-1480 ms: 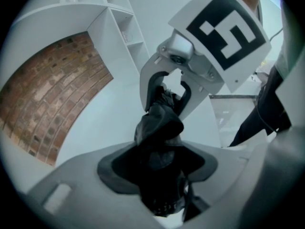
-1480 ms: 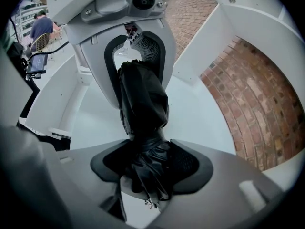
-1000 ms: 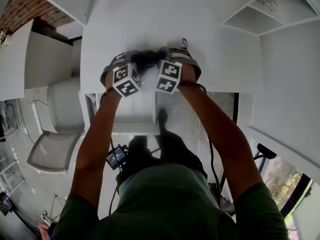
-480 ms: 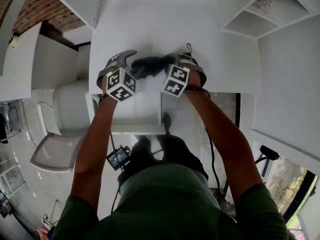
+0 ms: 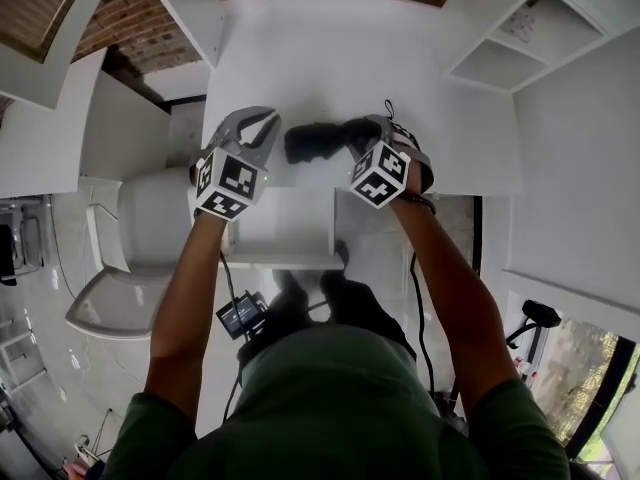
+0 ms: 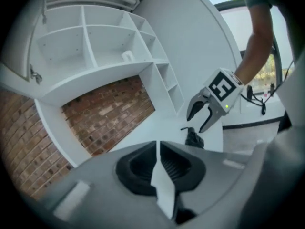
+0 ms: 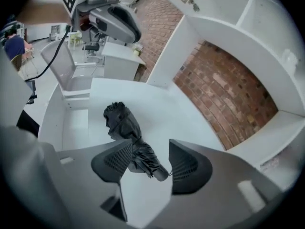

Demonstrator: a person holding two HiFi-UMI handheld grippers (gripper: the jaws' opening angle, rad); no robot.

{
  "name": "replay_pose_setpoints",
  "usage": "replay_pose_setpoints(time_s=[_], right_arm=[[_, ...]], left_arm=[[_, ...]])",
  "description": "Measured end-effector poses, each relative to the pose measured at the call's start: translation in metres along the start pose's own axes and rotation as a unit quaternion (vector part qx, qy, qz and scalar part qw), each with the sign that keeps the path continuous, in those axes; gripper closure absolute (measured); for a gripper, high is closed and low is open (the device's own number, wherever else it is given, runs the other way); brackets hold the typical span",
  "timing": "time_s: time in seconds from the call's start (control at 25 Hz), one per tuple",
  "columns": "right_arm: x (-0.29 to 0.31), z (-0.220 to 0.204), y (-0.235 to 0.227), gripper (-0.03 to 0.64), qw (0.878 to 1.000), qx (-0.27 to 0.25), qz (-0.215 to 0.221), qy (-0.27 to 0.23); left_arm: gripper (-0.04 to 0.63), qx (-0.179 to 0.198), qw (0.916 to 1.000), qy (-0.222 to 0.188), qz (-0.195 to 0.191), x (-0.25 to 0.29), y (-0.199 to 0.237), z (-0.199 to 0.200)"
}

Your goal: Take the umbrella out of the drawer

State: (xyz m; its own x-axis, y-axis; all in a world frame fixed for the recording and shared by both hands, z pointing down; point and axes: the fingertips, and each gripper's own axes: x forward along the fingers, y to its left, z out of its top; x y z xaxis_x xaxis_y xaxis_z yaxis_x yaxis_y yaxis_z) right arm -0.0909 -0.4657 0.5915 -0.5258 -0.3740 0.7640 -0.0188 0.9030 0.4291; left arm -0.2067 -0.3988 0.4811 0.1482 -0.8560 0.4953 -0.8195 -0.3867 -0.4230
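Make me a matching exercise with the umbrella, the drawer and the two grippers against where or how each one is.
Things: 1 umbrella; 2 drawer; 3 left gripper; 4 right gripper.
States: A shut, empty; B lying on the desk; C pulled open under the desk's edge; D open, astride the umbrella's end.
Pairs: 1-B, 2-C, 3-A, 4-D.
Both grippers' jaws have just been closing: the left on nothing, the right with the umbrella between them.

Left gripper [image 5: 268, 118] off umbrella [image 5: 320, 140], jaws just closed
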Motion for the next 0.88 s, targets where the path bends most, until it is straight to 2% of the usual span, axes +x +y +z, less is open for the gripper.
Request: replay_pose_setpoints(time_s=[0.04, 0.16, 0.24, 0.28, 0.4, 0.56, 0.68, 0.88], right_arm=[[-0.016, 0.009, -0.007, 0.381, 1.000, 0.014, -0.017, -0.016], [-0.077, 0.044, -0.028, 0.488, 0.991, 0.067, -0.069, -0.088], [-0.126, 0.072, -0.038, 0.593, 0.977, 0.116, -0.089, -0.153], [-0.150, 0.087, -0.041, 0.612, 0.968, 0.142, -0.089, -0.188], [-0.217, 0.127, -0.037, 0.612, 0.936, 0.200, -0.062, -0.284], [-0.285, 0.162, -0.012, 0.612, 0.904, 0.213, -0.011, -0.369], [-0.324, 0.179, 0.011, 0.612, 0.894, 0.204, 0.015, -0.398], [-0.370, 0.198, 0.043, 0.614, 0.890, 0.187, 0.037, -0.413]], left_arm=[[0.591, -0.013, 0.9998, -0.014, 0.005, -0.014, 0.004, 0.007], [0.594, -0.062, 0.9962, -0.059, 0.015, -0.057, 0.016, 0.030], [0.594, -0.101, 0.9906, -0.091, 0.016, -0.086, 0.020, 0.042], [0.594, -0.120, 0.9868, -0.107, 0.014, -0.100, 0.022, 0.048], [0.594, -0.152, 0.9769, -0.149, 0.011, -0.141, 0.026, 0.069], [0.594, -0.163, 0.9666, -0.197, 0.018, -0.196, 0.024, 0.098], [0.594, -0.173, 0.9579, -0.228, 0.026, -0.238, 0.022, 0.116], [0.594, -0.169, 0.9509, -0.256, 0.038, -0.294, 0.014, 0.131]])
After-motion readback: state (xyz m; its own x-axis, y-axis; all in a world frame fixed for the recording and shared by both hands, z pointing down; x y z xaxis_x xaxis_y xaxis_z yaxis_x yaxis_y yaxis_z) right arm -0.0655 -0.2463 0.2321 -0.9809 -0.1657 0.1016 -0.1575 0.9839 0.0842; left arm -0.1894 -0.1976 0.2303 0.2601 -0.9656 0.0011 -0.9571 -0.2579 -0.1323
